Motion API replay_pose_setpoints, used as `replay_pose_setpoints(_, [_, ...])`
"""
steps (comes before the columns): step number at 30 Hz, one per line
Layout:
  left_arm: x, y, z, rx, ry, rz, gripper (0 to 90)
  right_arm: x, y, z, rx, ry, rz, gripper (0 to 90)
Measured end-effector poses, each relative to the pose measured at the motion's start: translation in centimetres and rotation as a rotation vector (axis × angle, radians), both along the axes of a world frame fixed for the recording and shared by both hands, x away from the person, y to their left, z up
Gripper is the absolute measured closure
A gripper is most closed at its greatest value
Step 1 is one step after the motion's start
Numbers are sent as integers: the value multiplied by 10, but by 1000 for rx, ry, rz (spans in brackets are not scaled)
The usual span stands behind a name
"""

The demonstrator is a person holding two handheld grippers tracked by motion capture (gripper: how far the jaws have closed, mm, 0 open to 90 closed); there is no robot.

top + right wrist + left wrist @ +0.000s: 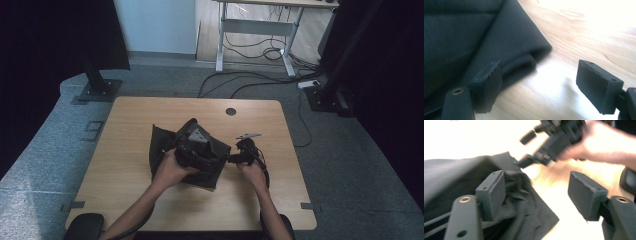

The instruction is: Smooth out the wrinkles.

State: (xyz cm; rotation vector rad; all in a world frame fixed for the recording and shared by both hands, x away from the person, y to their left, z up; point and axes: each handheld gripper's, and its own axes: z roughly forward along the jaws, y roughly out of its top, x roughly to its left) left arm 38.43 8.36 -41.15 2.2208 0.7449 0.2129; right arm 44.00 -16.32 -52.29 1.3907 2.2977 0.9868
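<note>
At center of the high view, dark folded cloth lies on the bench, left gripper over it with jaws wide, nothing held, right gripper wide too, empty at the cloth's right edge.

Dark cloth, folded, rumpled, flat on table middle

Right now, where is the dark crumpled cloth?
In the high view the dark crumpled cloth lies mid-table on the light wooden table, under the left gripper, its right edge beside the right gripper.
</note>
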Motion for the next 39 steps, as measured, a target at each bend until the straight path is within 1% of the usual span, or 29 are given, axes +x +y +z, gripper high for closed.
replay_pose_setpoints(2, [7, 17, 11, -11, -24, 36, 241, -4, -6, -1, -9, 1, -3, 205])
replay_pose_setpoints(3, [13, 31, 18, -10, -38, 67, 228, -6, -8, -2, -11, 2, -3, 203])
replay_pose_setpoints(4, [17, 39, 21, -6, -46, 87, 192, -9, -11, -3, -17, 4, -4, 201])
replay_pose_setpoints(5, [24, 54, 26, 3, -66, 123, 178, -10, -13, -4, -19, 6, -5, 200])
replay_pose_setpoints(6, [28, 64, 27, 11, -78, 150, 166, -13, -15, -7, -25, 6, -6, 198])
replay_pose_setpoints(7, [34, 77, 29, 24, -90, 192, 145, -14, -17, -8, -29, 10, -7, 196])
replay_pose_setpoints(9, [50, 110, 29, 35, -105, 298, 138, -18, -20, -12, -42, 19, -10, 192])
replay_pose_setpoints(11, [61, 135, 26, 69, -121, 382, 121, -20, -21, -16, -51, 28, -9, 186])
replay_pose_setpoints(12, [66, 146, 23, 85, -127, 415, 98, -21, -22, -17, -57, 28, -6, 178])
replay_pose_setpoints(13, [70, 156, 19, 99, -129, 442, 69, -22, -22, -18, -66, 14, -2, 176])
replay_pose_setpoints(14, [73, 163, 16, 108, -131, 461, 37, -23, -22, -19, -71, 7, -2, 172])
replay_pose_setpoints(15, [77, 170, 11, 118, -123, 484, 17, -23, -21, -19, -73, 7, -1, 165])
replay_pose_setpoints(16, [80, 177, 4, 129, -112, 501, 6, -24, -20, -20, -81, -4, 0, 154])
replay_pose_setpoints(18, [85, 185, -12, 149, -86, 514, 0, -26, -17, -22, -102, -28, 5, 125])
replay_pose_setpoints(20, [88, 189, -30, 159, -58, 524, 0, -27, -16, -24, -92, -41, 1, 115])
replay_pose_setpoints(21, [89, 190, -37, 162, -48, 526, 0, -27, -16, -25, -89, -45, 0, 113])
replay_pose_setpoints(23, [92, 193, -58, 173, -13, 537, 0, -28, -17, -26, -80, -58, 5, 109])
replay_pose_setpoints(24, [93, 194, -64, 172, 0, 538, 0, -29, -18, -27, -76, -64, 4, 105])
replay_pose_setpoints(25, [94, 194, -73, 161, 20, 534, 0, -29, -18, -27, -73, -66, 2, 100])
replay_pose_setpoints(27, [94, 189, -82, 134, 41, 507, 0, -29, -17, -28, -70, -72, 2, 82])
replay_pose_setpoints(29, [92, 180, -84, 122, 41, 468, 0, -29, -16, -29, -70, -76, 4, 55])
replay_pose_setpoints(30, [89, 174, -82, 110, 36, 436, 0, -29, -15, -30, -68, -77, 2, 42])
replay_pose_setpoints(32, [83, 166, -78, 89, 24, 389, 0, -29, -14, -31, -67, -78, 4, 29])
replay_pose_setpoints(34, [74, 156, -72, 80, 6, 340, 0, -29, -15, -31, -66, -82, 6, 27])
replay_pose_setpoints(36, [64, 146, -68, 80, -7, 296, 0, -29, -15, -31, -64, -84, 7, 25])
replay_pose_setpoints(37, [57, 141, -68, 92, -12, 269, 0, -29, -15, -31, -64, -85, 7, 23])
replay_pose_setpoints(39, [48, 134, -70, 109, -20, 237, 0, -29, -14, -32, -64, -86, 5, 18])
